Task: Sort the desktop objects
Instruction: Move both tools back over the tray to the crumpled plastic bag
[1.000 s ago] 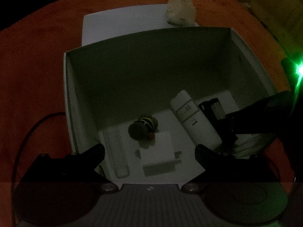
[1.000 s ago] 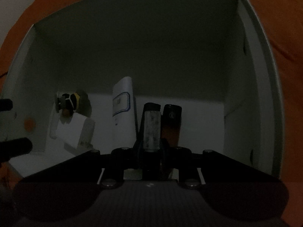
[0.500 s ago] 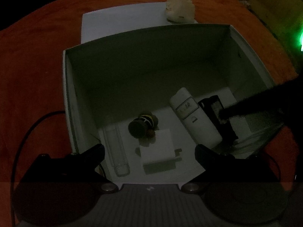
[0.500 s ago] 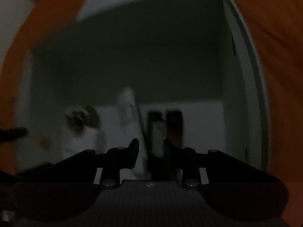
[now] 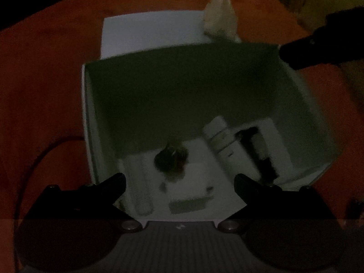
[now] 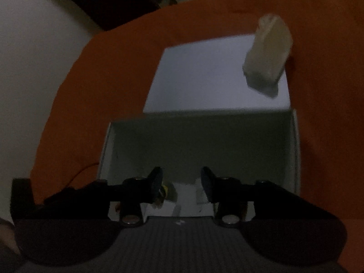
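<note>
An open white box stands on the orange cloth. Inside lie a white rectangular device, a black object, a dark round toy with yellow stripes, a white adapter and a clear tube. My left gripper is open and empty over the box's near edge. My right gripper is open and empty above the box; it shows as a dark shape in the left wrist view. A pale tissue pack rests on the box lid.
The tissue pack lies on the flat white lid behind the box. A thin cable curves on the cloth to the left. A pale wall lies beyond the cloth's left edge.
My right gripper let go of the black object in the box, opened, and rose up out of the box toward the far right. The left gripper stayed open.
</note>
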A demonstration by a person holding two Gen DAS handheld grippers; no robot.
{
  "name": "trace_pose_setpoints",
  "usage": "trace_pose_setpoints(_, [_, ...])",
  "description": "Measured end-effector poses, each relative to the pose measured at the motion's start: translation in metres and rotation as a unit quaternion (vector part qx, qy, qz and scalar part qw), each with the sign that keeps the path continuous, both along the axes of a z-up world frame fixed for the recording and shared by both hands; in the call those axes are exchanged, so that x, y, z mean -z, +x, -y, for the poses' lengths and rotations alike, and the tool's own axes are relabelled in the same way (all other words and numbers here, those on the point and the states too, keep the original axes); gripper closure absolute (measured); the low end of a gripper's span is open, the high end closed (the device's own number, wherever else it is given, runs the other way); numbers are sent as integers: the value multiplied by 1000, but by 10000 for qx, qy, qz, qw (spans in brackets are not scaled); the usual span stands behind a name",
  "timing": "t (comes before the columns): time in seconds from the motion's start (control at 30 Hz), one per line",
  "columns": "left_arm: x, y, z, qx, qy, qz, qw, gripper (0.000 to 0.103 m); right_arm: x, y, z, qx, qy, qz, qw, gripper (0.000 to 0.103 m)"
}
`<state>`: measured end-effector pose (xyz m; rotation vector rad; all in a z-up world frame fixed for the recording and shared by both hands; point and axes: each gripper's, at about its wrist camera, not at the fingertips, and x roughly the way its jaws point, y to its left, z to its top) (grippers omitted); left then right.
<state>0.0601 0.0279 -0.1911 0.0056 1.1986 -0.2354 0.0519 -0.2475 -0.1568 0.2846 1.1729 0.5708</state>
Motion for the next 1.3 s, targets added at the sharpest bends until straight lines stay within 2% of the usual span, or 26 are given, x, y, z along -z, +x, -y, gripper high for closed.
trace_pose_setpoints(0.1, [-29, 20, -2, 286, -146, 493, 9983, 0, -5, 1, 9, 2, -35, 323, 9995, 59])
trace_pose_setpoints(0.17, [-48, 36, 0, 554, -51, 887, 9945, 0, -8, 3, 16, 115, -135, 446, 9988, 56])
trace_pose_setpoints(0.2, [-56, 45, 1, 640, 46, 1028, 9926, 0, -9, 6, 21, 298, -189, 432, 9984, 51])
trace_pose_setpoints(0.23, [-61, 56, 2, 679, 104, 1113, 9914, 0, -10, 10, 28, 461, -226, 405, 9979, 48])
trace_pose_setpoints(0.3, [-66, 79, 4, 715, 93, 1115, 9911, 0, -12, 18, 36, 756, -232, 388, 9961, 34])
trace_pose_setpoints(0.33, [-66, 91, 6, 709, 75, 1068, 9917, 0, -14, 23, 40, 869, -210, 396, 9952, 33])
trace_pose_setpoints(0.47, [-54, 139, 20, 1094, 119, 865, 9902, 0, -26, 52, 51, 1055, -91, 599, 9926, 26])
trace_pose_setpoints(0.57, [-31, 174, 27, 1407, 65, 399, 9892, 0, -32, 76, 56, 1092, -122, 765, 9910, 21])
trace_pose_setpoints(0.67, [-8, 205, 18, 1007, -202, -13, 9947, 0, -24, 103, 54, 1165, -338, 739, 9899, 21])
trace_pose_setpoints(0.77, [7, 221, 14, 876, -177, -44, 9960, 0, -6, 132, 51, 1369, -320, 549, 9886, 21])
trace_pose_setpoints(0.9, [18, 235, 9, 955, -23, -73, 9954, 0, 29, 166, 37, 1438, -594, 142, 9877, 21])
trace_pose_setpoints(1.03, [25, 250, 2, 1029, -83, -68, 9946, 0, 49, 180, 39, 1559, -636, -120, 9856, 21])
trace_pose_setpoints(1.2, [32, 268, 1, 1288, -226, 203, 9912, 0, 52, 195, 28, 1534, -757, 19, 9853, 18])
trace_pose_setpoints(1.3, [39, 278, 3, 1449, -167, 350, 9887, 0, 55, 200, 20, 1509, -834, 62, 9850, 18])
